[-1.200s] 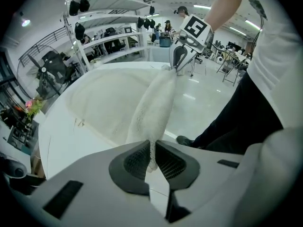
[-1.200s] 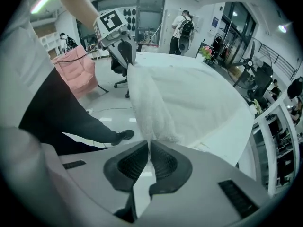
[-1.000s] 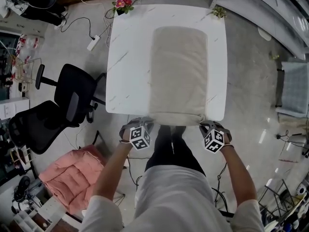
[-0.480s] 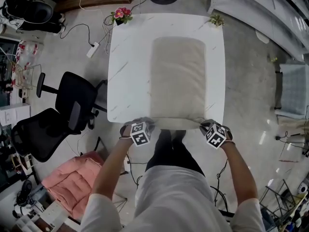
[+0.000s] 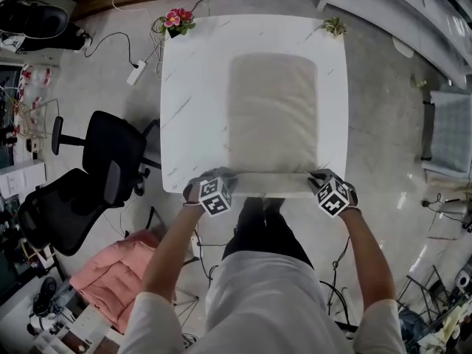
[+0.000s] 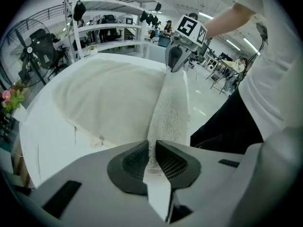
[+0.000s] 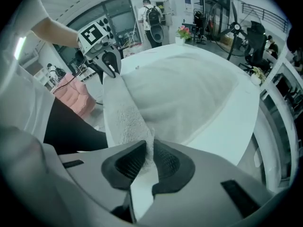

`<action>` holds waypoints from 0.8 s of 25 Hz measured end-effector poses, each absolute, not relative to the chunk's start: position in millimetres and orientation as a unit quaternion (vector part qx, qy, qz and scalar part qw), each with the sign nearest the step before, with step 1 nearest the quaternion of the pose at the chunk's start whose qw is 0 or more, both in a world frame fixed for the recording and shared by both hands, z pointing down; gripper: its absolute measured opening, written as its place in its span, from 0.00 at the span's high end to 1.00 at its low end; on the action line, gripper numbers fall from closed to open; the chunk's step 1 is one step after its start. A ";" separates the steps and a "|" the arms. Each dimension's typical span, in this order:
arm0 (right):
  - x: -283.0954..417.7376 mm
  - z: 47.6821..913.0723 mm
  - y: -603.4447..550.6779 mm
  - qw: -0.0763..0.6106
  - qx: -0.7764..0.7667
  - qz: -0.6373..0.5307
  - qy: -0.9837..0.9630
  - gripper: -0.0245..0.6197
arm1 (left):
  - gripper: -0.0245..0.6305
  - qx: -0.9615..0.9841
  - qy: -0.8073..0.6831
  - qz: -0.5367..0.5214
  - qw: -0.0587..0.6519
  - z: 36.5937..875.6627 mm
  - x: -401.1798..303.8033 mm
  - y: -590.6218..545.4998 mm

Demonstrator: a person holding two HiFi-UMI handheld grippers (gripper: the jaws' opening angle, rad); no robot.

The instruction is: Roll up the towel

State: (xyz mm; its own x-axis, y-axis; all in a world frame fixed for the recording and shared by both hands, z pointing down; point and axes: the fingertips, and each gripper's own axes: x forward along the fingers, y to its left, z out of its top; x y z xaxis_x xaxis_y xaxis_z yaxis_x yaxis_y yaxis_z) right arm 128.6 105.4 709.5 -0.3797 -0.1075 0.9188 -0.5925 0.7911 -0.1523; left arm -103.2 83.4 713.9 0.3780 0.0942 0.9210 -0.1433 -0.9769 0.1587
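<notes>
A beige towel point(image 5: 271, 116) lies flat along the white table point(image 5: 188, 109). Its near edge is lifted into a taut strip point(image 6: 168, 112) that runs between my two grippers at the table's front edge. The left gripper point(image 5: 223, 178) pinches the strip's left end, and the towel sits between its pads point(image 6: 152, 151). At the right end the right gripper point(image 5: 318, 177) holds the strip the same way point(image 7: 150, 156). Both sets of jaws are opening slightly, with cloth still pressed between them. Each gripper view shows the other gripper at the far end of the strip point(image 6: 176, 59) point(image 7: 110, 63).
A pot of pink flowers point(image 5: 177, 18) and a small green plant point(image 5: 333, 26) stand on the table's far corners. Two black office chairs point(image 5: 103, 161) and a pink cushion point(image 5: 110, 271) are on the floor to the left. A power strip point(image 5: 134, 72) lies near the table.
Both grippers have moved forward from below the table's front edge to above it. They carried the towel's hanging near edge up, and it is now stretched along the edge.
</notes>
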 end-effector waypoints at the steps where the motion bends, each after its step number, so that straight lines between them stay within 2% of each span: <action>1: 130.4 710.3 100.2 0.511 0.234 0.233 -0.794 0.85 | 0.85 0.823 -0.026 0.559 0.096 715.8 -103.3 78.0; 5: 140.6 719.3 85.2 0.506 0.283 0.243 -0.778 0.64 | 0.73 0.820 -0.064 0.563 0.080 723.2 -105.7 61.5; 9: 143.6 723.1 81.1 0.494 0.299 0.267 -0.771 0.63 | 0.68 0.819 -0.090 0.561 0.082 726.0 -105.7 52.8; 16: 142.2 687.7 79.2 0.458 0.309 0.243 -0.798 0.64 | 0.69 0.828 -0.109 0.543 0.083 702.9 -105.4 55.8; 20: 135.6 654.6 85.0 0.423 0.314 0.216 -0.822 0.69 | 0.68 0.845 -0.122 0.515 0.079 676.6 -100.9 63.0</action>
